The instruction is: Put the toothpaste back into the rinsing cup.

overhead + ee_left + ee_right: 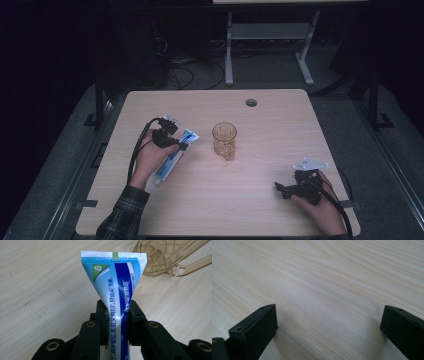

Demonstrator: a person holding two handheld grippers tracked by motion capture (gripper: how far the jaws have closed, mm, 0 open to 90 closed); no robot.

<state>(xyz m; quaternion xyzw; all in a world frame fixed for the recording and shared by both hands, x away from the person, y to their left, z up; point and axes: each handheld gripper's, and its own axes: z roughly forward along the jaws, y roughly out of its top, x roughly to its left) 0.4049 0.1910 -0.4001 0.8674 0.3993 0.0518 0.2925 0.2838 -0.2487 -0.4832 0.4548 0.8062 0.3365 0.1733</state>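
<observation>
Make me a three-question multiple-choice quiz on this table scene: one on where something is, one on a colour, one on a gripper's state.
1. Where does the glass mug stand?
A. Near the table's middle
B. At the front right corner
C. On the floor

2. What colour is the mug?
A. Green
B. Amber
C. Red

3. How does the left gripper stand?
A. Open over bare wood
B. Shut on the mug's handle
C. Shut on the toothpaste tube

Key: 1 A, the high view shows it mid-table, right of the tube. 2 B, its see-through glass is amber. 3 C, the left gripper view shows both jaws pressing the tube's sides.
</observation>
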